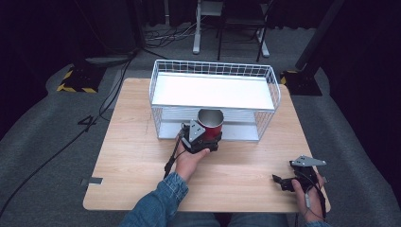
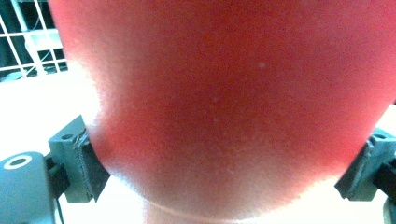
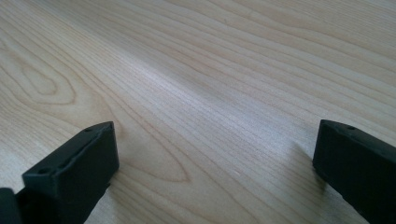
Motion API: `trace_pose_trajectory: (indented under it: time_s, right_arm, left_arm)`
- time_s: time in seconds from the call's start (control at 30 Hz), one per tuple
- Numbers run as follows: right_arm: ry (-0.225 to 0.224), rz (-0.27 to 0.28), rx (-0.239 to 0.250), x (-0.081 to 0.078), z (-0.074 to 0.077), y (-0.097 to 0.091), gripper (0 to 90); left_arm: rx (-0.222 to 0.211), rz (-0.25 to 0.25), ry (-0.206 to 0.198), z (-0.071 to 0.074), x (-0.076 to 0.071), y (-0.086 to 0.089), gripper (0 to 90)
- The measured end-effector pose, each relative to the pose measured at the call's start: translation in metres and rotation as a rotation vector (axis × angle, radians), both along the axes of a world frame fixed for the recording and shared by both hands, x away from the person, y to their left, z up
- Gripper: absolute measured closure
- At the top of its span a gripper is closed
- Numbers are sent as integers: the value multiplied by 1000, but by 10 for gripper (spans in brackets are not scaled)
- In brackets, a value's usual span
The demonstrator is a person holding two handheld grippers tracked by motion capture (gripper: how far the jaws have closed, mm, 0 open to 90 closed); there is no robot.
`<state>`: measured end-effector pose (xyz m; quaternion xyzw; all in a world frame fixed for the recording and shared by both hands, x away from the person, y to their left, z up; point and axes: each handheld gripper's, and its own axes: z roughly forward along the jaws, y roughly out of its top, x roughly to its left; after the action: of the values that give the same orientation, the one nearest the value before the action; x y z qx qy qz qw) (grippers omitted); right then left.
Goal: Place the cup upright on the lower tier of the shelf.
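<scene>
Nearest the person, at the table's (image 1: pixel 142 161) front right corner, the right hand (image 1: pixel 306 191) rests low with the right gripper (image 1: pixel 283 181) just over the light wood. Its grey three-cornered plate sits on top and its jaws point left across the board. In the right gripper view those two black jaws stand wide apart, with bare wood grain between them and nothing in their grasp; they sit very close to the surface, though I cannot tell if they touch it.

A little farther in, a denim sleeve (image 1: pixel 156 203) comes up from the bottom edge toward the middle of the table. The left hand (image 1: pixel 189 158) at its end carries the left gripper (image 1: pixel 211 140), with a dark cable trailing back along the wrist. That gripper is closed around a red cup (image 1: pixel 211 124), gripping it low on its sides. The left gripper view shows this plainly: the cup's red wall (image 2: pixel 224 107) bulges between the two jaws, with a pad (image 2: pixel 88 163) pressed against it on either side. The cup stands upright with its open mouth facing up and a pale inside, right at the front of a white wire basket (image 1: pixel 215 68), level with the basket's lower tier. Whether it rests on the table or is lifted slightly I cannot tell.

Beyond the cup, the basket occupies the far half of the table, a white shelf running across its upper part.

Past the table lies grey carpet with loose cables and the legs of stands.
</scene>
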<state>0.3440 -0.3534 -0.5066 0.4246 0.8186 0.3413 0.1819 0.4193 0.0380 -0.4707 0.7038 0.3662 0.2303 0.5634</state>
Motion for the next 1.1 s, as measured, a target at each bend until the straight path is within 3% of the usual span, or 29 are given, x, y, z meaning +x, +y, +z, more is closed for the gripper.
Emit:
trace_pose_trajectory:
  time_s: [0.27,0.4,0.6,1.1]
  right_arm:
    - [0,-1,0,0,0,0,5]
    - [-1,0,0,0,0,0,5]
    - [-1,0,0,0,0,0,5]
    - [-1,1,0,0,0,0,5]
  left_arm:
    - [-30,51,11,-10,18,2,106]
    - [-41,90,-3,-14,26,4,106]
    - [-15,102,-32,-12,37,-2,106]
    - [-18,117,-12,-19,62,-17,106]
